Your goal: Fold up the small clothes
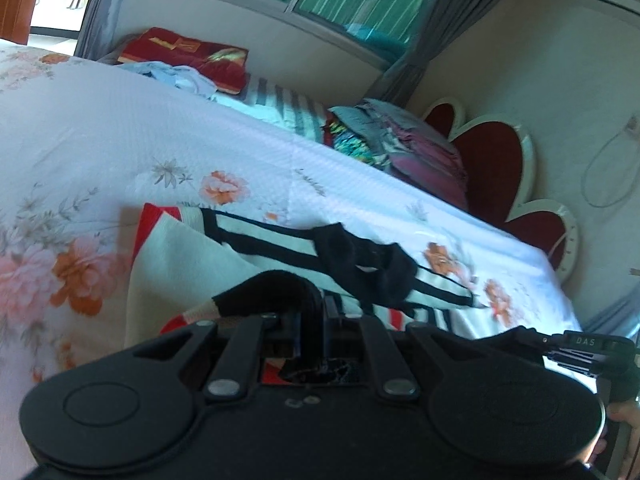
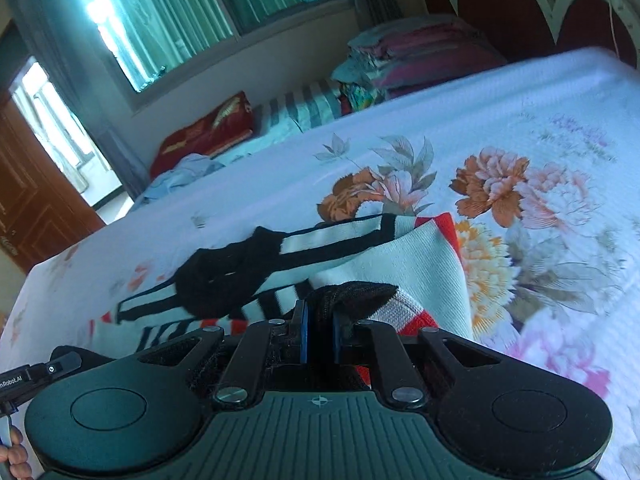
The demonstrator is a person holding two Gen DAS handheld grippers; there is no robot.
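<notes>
A small knitted garment [image 1: 192, 256] [image 2: 400, 256], white with black stripes, red trim and a black collar, lies partly lifted over the floral bedsheet [image 1: 120, 136] [image 2: 500, 120]. My left gripper [image 1: 316, 312] is shut on a black-edged corner of it, the cloth bunched over the jaws. My right gripper [image 2: 320, 312] is shut on another black-edged corner, the fabric pinched between its blue pads [image 2: 304, 332]. The garment's far part, with the black collar [image 1: 360, 264] [image 2: 224, 272], rests on the bed ahead of both grippers.
Along the bed's far side lie a red cushion [image 1: 188, 56] [image 2: 208, 132], a crumpled light-blue cloth [image 1: 176, 74], a striped pillow [image 1: 288, 108] and a stack of folded clothes [image 1: 400, 140] [image 2: 416, 56]. A red scalloped headboard [image 1: 492, 160] stands behind. The other gripper's body [image 1: 588, 350] is at right.
</notes>
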